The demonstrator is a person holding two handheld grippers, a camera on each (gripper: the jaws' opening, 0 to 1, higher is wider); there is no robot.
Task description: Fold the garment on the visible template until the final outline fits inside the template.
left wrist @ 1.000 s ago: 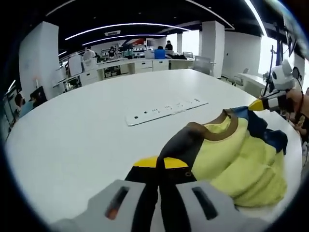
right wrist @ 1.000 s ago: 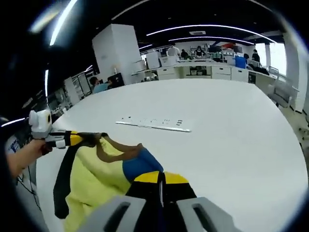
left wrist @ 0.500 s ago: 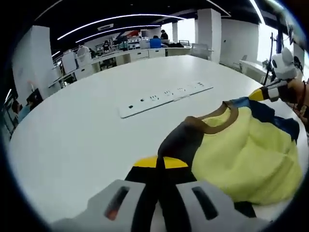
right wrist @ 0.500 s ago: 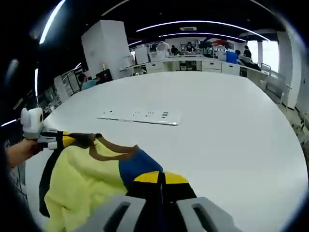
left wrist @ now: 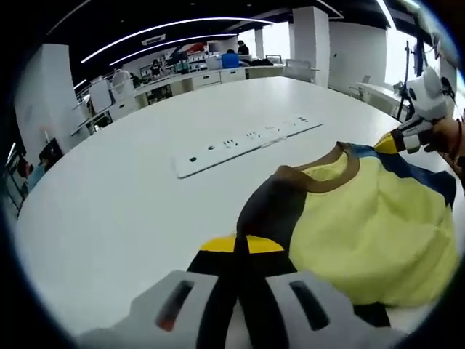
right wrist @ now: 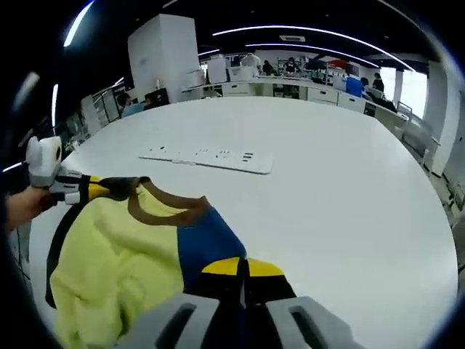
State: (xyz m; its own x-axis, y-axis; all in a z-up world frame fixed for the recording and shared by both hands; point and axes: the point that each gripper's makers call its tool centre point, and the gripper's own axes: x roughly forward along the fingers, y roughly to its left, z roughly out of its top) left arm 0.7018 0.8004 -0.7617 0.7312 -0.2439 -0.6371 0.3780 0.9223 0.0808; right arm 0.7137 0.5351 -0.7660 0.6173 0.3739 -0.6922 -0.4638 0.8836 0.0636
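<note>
Over the white table (left wrist: 109, 196), your 2 grippers hold the yellow garment (left wrist: 370, 233) lifted between them: left gripper (left wrist: 241, 246) clenched on its black shoulder, right gripper (right wrist: 242, 267) clenched on its blue shoulder. Power strip (right wrist: 207, 155) lies beyond.

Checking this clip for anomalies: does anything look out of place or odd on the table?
No folding template shows on the white table, just a white strip. The yellow garment hangs bunched between both tools.
</note>
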